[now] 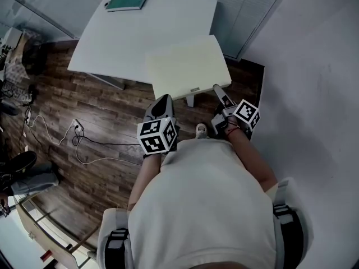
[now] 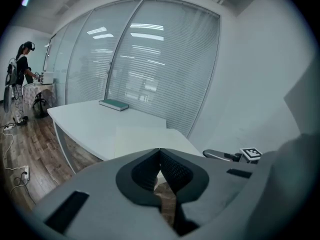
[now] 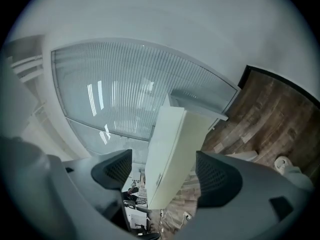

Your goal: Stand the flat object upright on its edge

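A flat teal book (image 1: 128, 0) lies on the far end of the white table (image 1: 112, 43); the left gripper view shows the book (image 2: 114, 104) lying flat there too. Both grippers hover over the floor, short of the near edge of a cream table (image 1: 188, 66), far from the book. My left gripper (image 1: 162, 98) is shut, its pads meeting at the tips (image 2: 159, 151) with nothing between them. My right gripper (image 1: 216, 88) is rolled onto its side and open (image 3: 165, 171), with nothing between its jaws; beyond them I see the cream table (image 3: 172, 154).
The cream table butts against the white table's near right corner. A white wall (image 1: 314, 66) runs close on the right. Glass partitions with blinds (image 2: 150, 64) stand behind the tables. Cables and a socket strip (image 1: 77, 128) lie on the wooden floor at left. A person (image 2: 21, 74) stands far off.
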A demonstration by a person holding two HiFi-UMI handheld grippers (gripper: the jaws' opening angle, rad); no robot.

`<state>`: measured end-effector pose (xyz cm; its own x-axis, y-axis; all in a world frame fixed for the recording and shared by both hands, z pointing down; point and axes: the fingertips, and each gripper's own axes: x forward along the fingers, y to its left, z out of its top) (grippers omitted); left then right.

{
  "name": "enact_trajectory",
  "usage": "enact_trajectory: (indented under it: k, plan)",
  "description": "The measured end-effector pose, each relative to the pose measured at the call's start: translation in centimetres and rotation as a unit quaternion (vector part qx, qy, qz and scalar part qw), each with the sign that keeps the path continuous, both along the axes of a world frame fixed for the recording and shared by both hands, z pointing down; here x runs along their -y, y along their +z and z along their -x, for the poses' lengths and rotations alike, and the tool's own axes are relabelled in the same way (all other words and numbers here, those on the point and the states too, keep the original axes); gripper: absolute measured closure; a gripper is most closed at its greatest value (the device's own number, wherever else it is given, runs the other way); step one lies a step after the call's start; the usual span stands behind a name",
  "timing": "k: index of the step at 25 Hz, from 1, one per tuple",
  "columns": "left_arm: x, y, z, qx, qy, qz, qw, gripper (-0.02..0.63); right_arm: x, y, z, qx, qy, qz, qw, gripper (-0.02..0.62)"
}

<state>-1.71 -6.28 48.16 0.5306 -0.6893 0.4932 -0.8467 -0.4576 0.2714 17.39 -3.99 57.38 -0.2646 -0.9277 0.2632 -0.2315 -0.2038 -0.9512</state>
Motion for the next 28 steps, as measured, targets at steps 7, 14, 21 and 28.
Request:
enact_trajectory:
  k: [7,14,21,28]
  plan:
    - [1.9,-0.1,-0.2,0.008,-0.022,0.003,0.9997,0.586,2.4,2.9,0.1,0.065,-0.004,0.032,0.997,0.166]
    - [3.8,-0.8,-0.2,0.013,-0.045,0.011,0.9988,0.586,4.9,3.5,0.7,0.088,-0.023,0.046,0.995,0.152]
    - [3.8,-0.3,-0.2,0.018,-0.069,0.019,0.9973,0.586,6.0,4.6,1.1,0.098,-0.030,0.043,0.994,0.149]
    - [3.8,0.5,0.8,0.025,-0.095,0.028,0.9948,0.586,7.8,5.0,1.6,0.100,-0.018,0.016,0.995,0.147]
